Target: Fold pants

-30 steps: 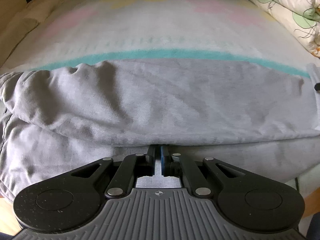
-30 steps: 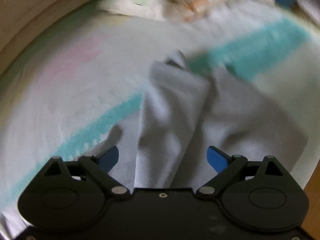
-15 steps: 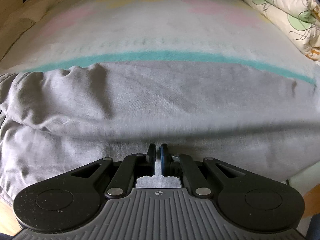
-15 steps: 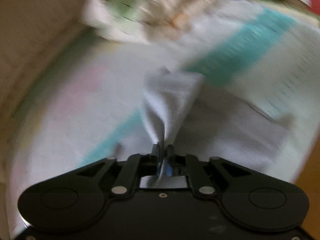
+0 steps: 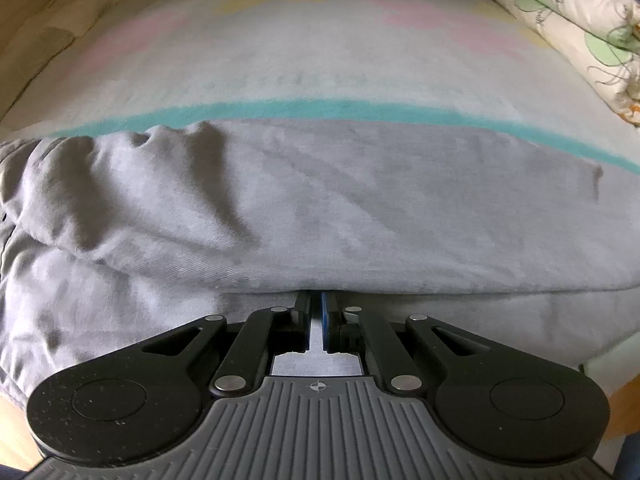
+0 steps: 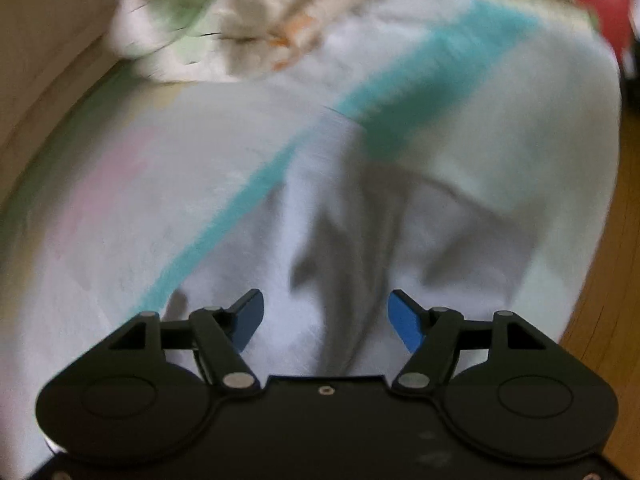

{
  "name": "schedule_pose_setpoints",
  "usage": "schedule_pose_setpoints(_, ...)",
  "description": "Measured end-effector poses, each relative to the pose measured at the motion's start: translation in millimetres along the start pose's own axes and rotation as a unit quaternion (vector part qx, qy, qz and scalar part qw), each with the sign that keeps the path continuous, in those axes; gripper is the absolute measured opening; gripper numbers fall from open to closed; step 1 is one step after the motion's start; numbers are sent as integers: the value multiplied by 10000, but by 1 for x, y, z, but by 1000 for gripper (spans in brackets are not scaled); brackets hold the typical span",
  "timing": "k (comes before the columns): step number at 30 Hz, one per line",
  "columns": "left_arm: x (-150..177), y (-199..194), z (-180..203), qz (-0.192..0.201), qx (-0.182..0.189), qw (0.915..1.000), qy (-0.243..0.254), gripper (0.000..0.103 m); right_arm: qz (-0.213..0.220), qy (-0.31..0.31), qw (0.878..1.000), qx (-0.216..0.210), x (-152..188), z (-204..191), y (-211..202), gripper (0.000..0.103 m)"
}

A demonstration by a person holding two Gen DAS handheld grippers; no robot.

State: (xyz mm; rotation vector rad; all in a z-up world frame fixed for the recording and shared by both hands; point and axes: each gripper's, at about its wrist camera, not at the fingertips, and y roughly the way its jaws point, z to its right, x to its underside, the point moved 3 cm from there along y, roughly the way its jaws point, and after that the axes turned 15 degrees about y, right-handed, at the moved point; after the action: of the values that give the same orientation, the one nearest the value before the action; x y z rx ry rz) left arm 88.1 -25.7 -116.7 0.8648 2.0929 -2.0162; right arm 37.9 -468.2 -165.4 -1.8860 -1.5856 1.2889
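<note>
Grey pants (image 5: 320,208) lie folded lengthwise, creased, on the bedsheet (image 5: 304,60).

I'm looking down on a bed (image 5: 320,68) spread with a pale sheet that is showing faded pink and yellow patches and one teal stripe (image 5: 304,109). A rolled floral quilt (image 5: 576,20) is lying at its far right corner, and wooden floor (image 6: 600,280) is showing alongside.

One pair of grey pants (image 5: 320,208) lies on one bed (image 5: 304,60) with one striped sheet (image 5: 248,80); one floral quilt (image 5: 568,12) sits there. Two claws show, one per view.
</note>
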Motion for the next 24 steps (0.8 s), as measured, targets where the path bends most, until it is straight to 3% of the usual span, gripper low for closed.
schedule_pose_setpoints(2,0,0,-1,-5,27,10000,-38,5,-158,347,9992,-77,-8,16,0,64)
schedule_pose_setpoints(4,-2,-2,1,16,70,10000,-39,5,-196,493,9985,-97,-13,28,-2,48)
schedule_pose_setpoints(6,-3,-3,5,54,113,9999,5,5,-241,552,9982,-76,-14,37,-1,44)
schedule_pose_setpoints(9,-4,-5,12,101,128,9998,122,5,-420,668,9966,-249,-15,42,8,44)
schedule_pose_setpoints(15,-3,1,11,43,64,9999,123,5,-366,558,9964,-514,-14,31,13,46)
schedule_pose_setpoints(16,-3,1,10,44,43,9999,114,5,-344,506,9966,-557,-14,28,14,37)
schedule_pose_setpoints(18,-4,1,8,41,39,9999,97,5,-342,366,9970,-586,-13,24,14,4)
schedule_pose_setpoints(24,-4,0,9,62,51,9999,126,5,277,186,9974,-641,-13,25,-45,2)
